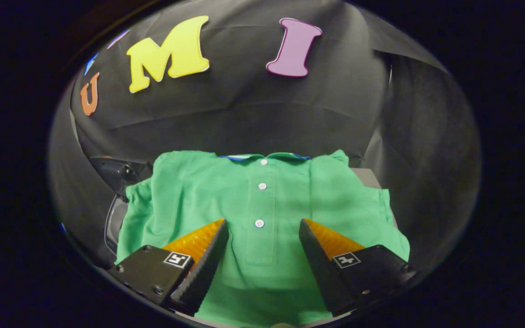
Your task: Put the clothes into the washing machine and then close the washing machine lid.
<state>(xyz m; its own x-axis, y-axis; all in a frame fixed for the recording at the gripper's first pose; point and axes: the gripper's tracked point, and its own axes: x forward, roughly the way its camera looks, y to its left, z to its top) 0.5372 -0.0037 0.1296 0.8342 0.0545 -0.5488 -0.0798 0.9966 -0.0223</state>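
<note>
I have the gripper [262, 230] with jaws wide apart, nothing between them but cloth lying below. No contact that I can confirm; both fingers hang over the fabric, not pressing on it.

Key relation: the green short-sleeved polo shirt of knit cotton [262, 200] lies flat directly under and ahead of the jaws. Its button placket runs straight away from me, right down the gap between the fingers. So the shirt's long axis is in line with the gripper, collar at the far end, hem at the near end below the fingers. Lowest white button [259, 223] sits centred between the fingertips.

Shirt looks spread out front-up, three white buttons [262, 186] visible, blue-trimmed collar [244, 157] at the far edge, sleeves out to either side, a few soft creases.

Beyond its left sleeve: a dark rounded piece with a glossy curved rim [115, 214], likely the washing machine, partly covered by the shirt; can't tell whether the lid is up. A grey surface [367, 176] shows past the right shoulder.

My read: drop straight down and pinch a fold at the placket. Thin fabric, may slip.
</note>
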